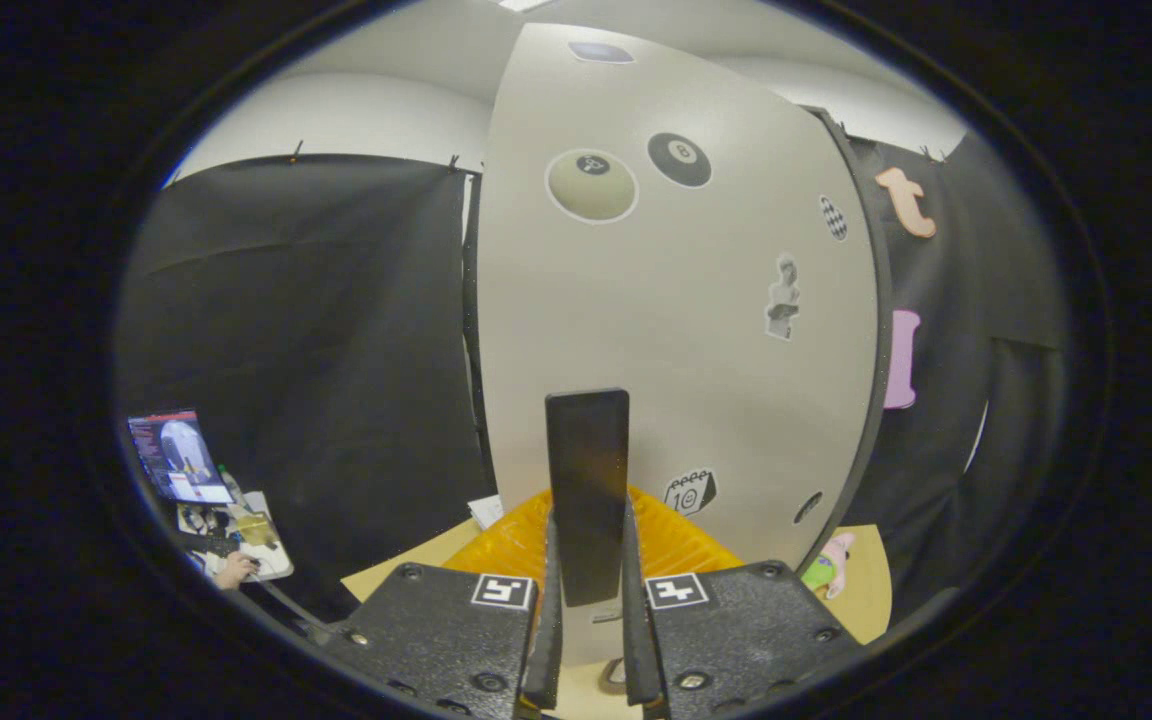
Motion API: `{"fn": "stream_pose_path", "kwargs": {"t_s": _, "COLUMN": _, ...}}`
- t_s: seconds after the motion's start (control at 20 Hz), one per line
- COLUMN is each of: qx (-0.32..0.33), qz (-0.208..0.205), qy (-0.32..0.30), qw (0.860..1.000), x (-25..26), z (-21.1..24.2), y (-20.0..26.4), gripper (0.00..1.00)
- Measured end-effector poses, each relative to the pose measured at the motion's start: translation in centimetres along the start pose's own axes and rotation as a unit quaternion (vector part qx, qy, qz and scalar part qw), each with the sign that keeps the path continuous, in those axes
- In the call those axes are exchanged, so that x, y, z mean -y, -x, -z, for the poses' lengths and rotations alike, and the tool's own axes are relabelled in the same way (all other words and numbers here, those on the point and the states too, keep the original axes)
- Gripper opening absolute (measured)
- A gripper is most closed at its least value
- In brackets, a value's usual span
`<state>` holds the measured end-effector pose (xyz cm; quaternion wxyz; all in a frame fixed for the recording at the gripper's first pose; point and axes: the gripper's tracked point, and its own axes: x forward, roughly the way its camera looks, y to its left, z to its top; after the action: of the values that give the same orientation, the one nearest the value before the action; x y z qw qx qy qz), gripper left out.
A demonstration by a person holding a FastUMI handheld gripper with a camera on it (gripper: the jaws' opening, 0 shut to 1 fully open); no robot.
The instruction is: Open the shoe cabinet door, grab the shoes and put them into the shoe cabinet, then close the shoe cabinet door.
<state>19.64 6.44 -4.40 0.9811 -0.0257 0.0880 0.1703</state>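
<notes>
Gripper view looks straight at the pale cabinet door (636, 330), which stands upright and takes up the space ahead of the fingers. A dark upright handle (587, 490) rises from the lower middle of the door, and the gripper (591, 590) has both fingers pressed against its lower end, one on each side, closed tight on it. Stickers dot the door: a cream ball (591, 185) at about 12 o'clock from the handle, a black eight ball (679, 159) just beside it at 1 o'clock, a small statue figure (782, 297) at 2 o'clock and a calendar sticker (690, 492) just right of the handle at 3 o'clock. An orange ribbed mat (681, 545) lies on the tan table (866, 590) at the foot of the door, behind the fingers. At 9 o'clock, well apart from the door, a lit screen (176, 455) stands on a desk, with a hand (235, 570) resting below it. Shoes cannot be made out
</notes>
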Motion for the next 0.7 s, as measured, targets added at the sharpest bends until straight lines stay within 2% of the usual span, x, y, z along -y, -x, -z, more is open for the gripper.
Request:
{"fn": "stream_pose_path", "kwargs": {"t_s": 0.35, "qx": 0.002, "qz": 0.039, "qy": 0.010, "qw": 0.999, "x": 2.2, "z": -0.1, "y": 1.7, "gripper": 0.28}}
{"fn": "stream_pose_path", "kwargs": {"t_s": 0.7, "qx": 0.006, "qz": 0.121, "qy": 0.020, "qw": 0.992, "x": 6.2, "z": -0.2, "y": 3.7, "gripper": 0.18}}
